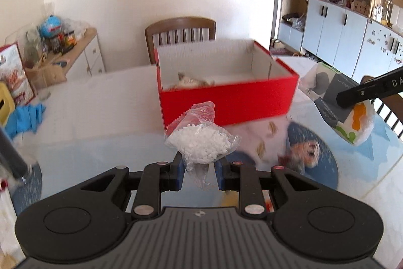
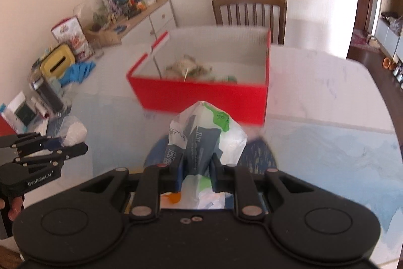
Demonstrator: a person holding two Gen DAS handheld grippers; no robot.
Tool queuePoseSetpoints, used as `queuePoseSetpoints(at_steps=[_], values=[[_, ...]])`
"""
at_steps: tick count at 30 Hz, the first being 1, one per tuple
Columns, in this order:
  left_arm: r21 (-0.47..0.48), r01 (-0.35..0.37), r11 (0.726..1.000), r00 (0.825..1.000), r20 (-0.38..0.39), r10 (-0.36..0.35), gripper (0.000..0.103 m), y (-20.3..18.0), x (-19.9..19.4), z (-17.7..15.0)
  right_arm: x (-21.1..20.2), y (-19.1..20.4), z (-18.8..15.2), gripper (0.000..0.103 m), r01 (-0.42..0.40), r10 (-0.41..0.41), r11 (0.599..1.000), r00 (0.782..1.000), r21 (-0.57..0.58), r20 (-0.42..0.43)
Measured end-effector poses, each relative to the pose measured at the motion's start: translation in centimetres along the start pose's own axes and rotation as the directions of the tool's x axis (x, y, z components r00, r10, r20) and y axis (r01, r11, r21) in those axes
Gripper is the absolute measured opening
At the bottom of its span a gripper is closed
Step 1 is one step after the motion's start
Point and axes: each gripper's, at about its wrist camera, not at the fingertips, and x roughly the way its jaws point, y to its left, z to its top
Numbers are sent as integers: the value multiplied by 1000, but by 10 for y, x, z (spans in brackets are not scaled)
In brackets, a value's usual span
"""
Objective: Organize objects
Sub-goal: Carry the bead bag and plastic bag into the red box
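I have the left gripper [image 1: 199,174] clamped on a bag of white beads [image 1: 201,143], the right gripper [image 2: 196,174] clamped on a printed plastic bag [image 2: 209,132]; red box [image 1: 226,102] sits mid-table

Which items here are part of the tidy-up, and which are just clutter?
In play: bead bag in left gripper; printed bag in right gripper; red box.
Lying about: blue gloves, yellow container, chair, sideboard clutter.
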Motion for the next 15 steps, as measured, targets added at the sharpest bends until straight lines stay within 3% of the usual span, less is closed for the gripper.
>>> queuePoseSetpoints(at_steps=[6, 15], values=[[12, 24, 1000, 1000, 2, -24, 24, 18, 19, 49, 8, 4, 41, 19, 18, -17, 1000, 999, -25, 52], [112, 44, 993, 999, -14, -43, 24, 30, 54, 105, 30, 2, 91, 19, 60, -55, 997, 995, -51, 88]])
